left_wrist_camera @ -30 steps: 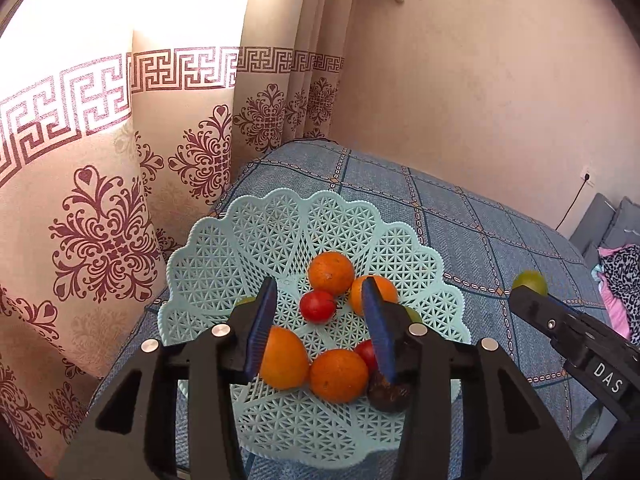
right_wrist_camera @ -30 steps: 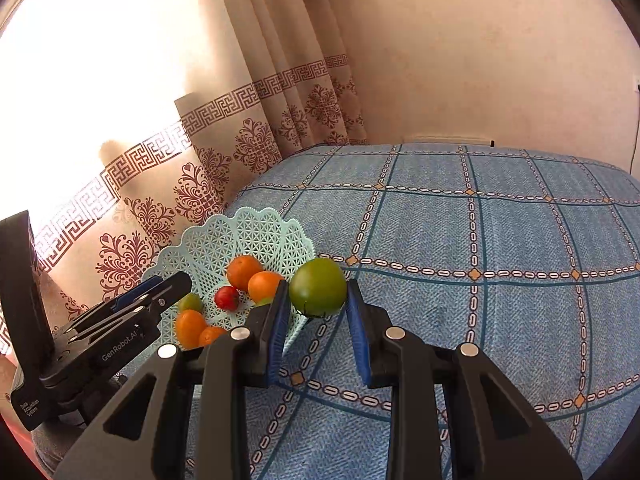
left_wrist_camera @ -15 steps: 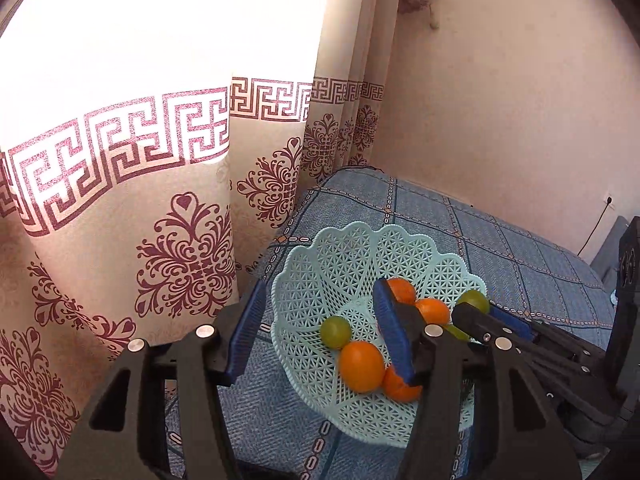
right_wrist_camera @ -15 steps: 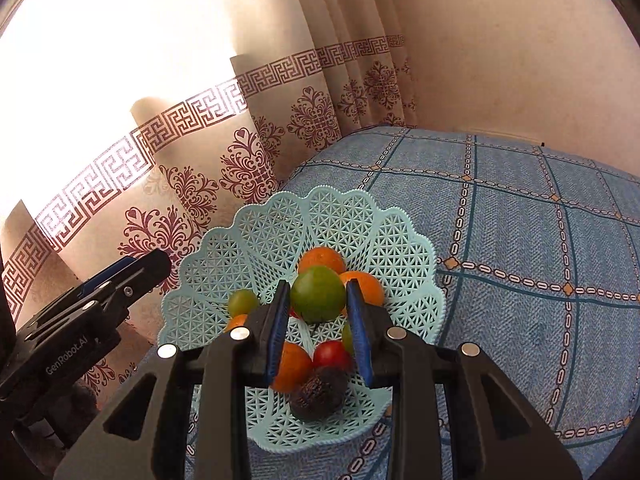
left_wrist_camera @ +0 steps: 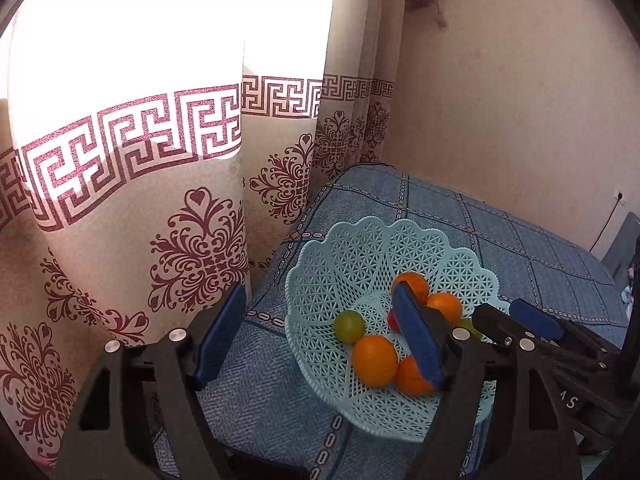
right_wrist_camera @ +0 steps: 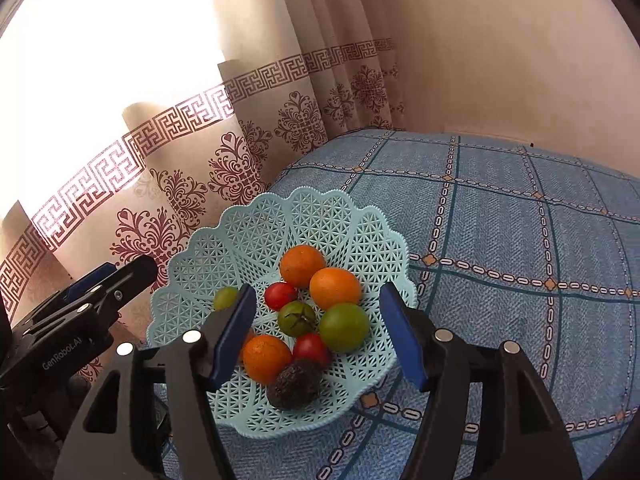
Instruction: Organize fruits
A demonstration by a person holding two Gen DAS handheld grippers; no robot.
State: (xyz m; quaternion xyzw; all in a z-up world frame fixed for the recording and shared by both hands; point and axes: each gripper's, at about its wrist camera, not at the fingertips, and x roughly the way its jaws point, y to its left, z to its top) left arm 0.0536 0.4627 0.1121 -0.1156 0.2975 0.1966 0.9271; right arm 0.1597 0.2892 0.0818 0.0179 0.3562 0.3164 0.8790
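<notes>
Here, the right hand-held gripper (right_wrist_camera: 318, 336) hangs over the pale turquoise lattice plastic basket (right_wrist_camera: 248, 236) with its blue-padded jaws spread wide apart and nothing between them. Below that gap lies the large round green tomato (right_wrist_camera: 344, 327), resting in the basket and touching neither pad. Just beside it sits a smaller green tomato with a dark star-shaped stem mark (right_wrist_camera: 297, 318). A small red tomato (right_wrist_camera: 280, 295) lies behind that one, and a second red tomato (right_wrist_camera: 311, 349) lies in front, next to the dark wrinkled avocado (right_wrist_camera: 294, 385) at the near rim. Two oranges (right_wrist_camera: 302, 265) sit side by side at the back of the heap, and a third orange (right_wrist_camera: 266, 358) lies near the front, partly behind the left pad. A small yellow-green fruit (right_wrist_camera: 225, 297) rests apart from the others, toward the curtain side.

The left hand-held gripper (left_wrist_camera: 318, 340) is also wide open and empty, held beside the basket at the edge nearest the cream curtain with maroon floral print (left_wrist_camera: 192, 248); one pad hangs over the blue cloth, the other over the fruit. The basket stands on a blue checked bedspread (right_wrist_camera: 520, 248) close to its corner by the curtain.
</notes>
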